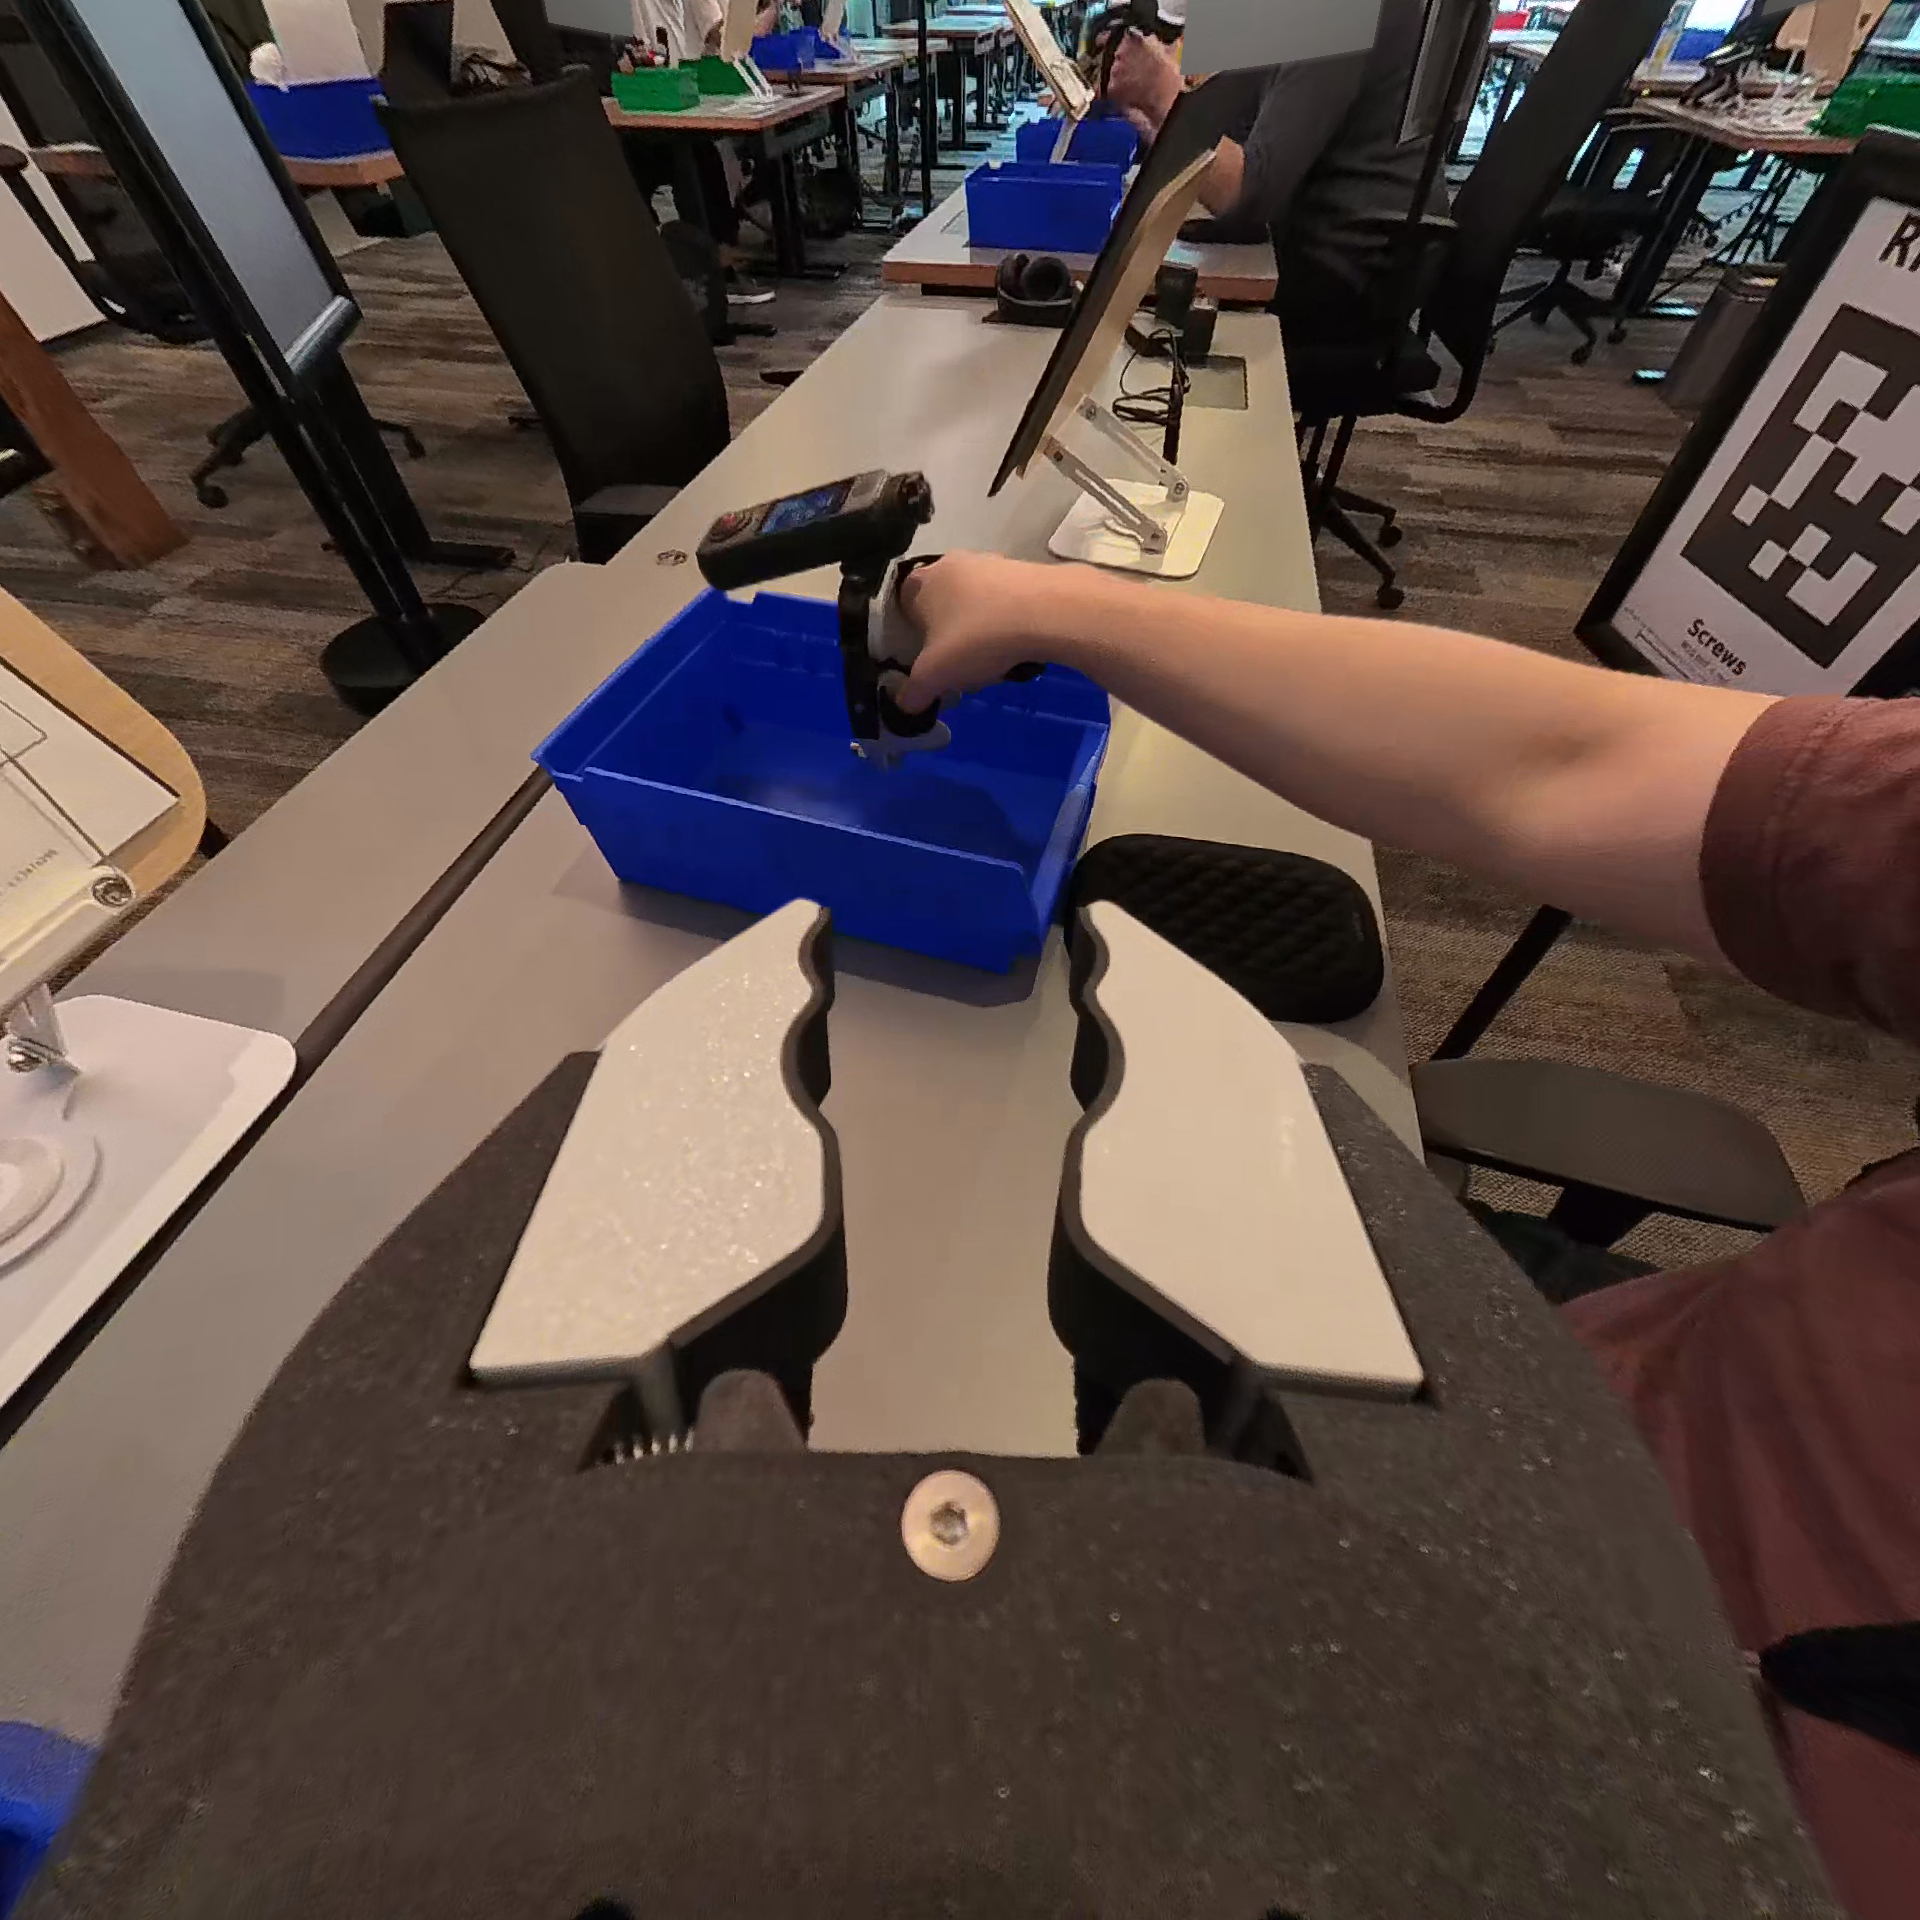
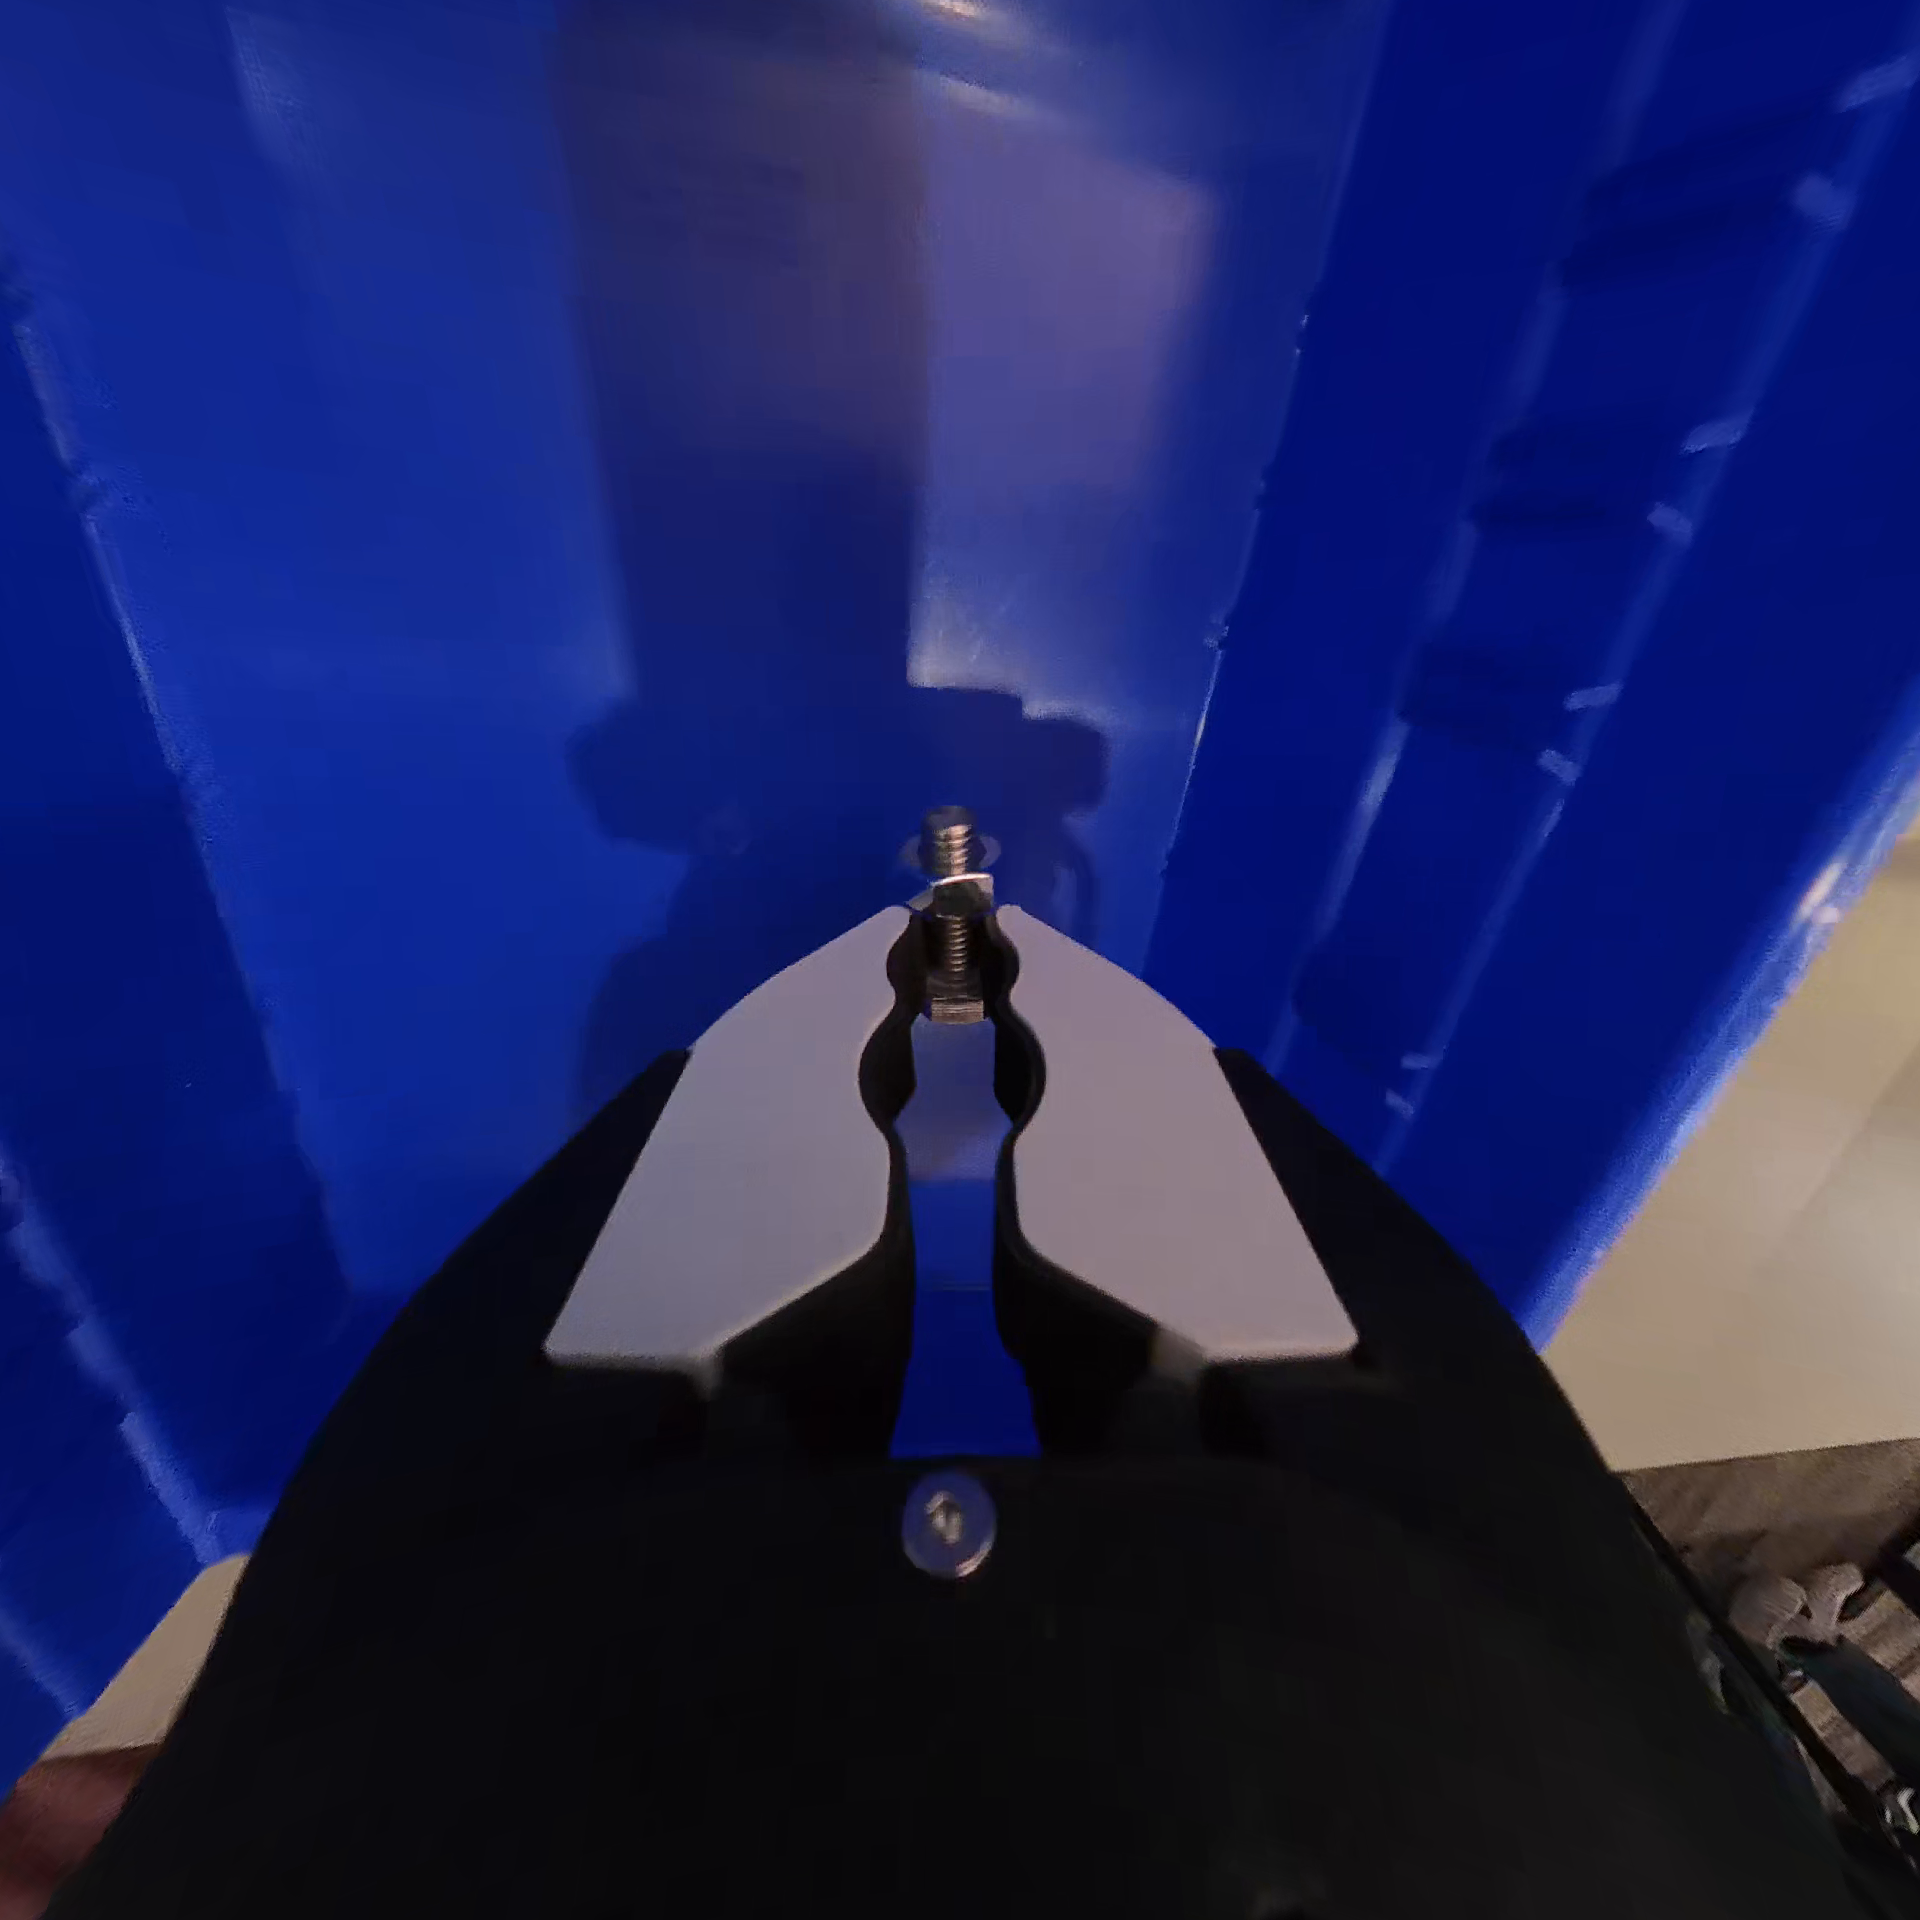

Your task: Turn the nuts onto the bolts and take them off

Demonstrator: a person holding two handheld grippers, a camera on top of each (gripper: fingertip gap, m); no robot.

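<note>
My right gripper [image 2: 954,912] is shut on a small steel bolt [image 2: 950,961] with a nut [image 2: 958,885] threaded on its shank, held inside the blue bin [image 2: 416,520] close above its floor. The bolt's head sits between the finger pads and its threaded end points away. In the left wrist view the right gripper [image 1: 883,753] reaches down into the blue bin [image 1: 831,842], held by a hand. My left gripper [image 1: 951,935] is open and empty, hovering over the grey table [image 1: 312,1195] just in front of the bin.
A black wrist-rest pad [image 1: 1236,920] lies right of the bin. A tablet on a white stand [image 1: 1132,520] stands behind it. Another white stand [image 1: 125,1091] is at the left edge. A sign with a square code [image 1: 1808,468] stands at right. My right fingertips sit around 45 cm from my left ones.
</note>
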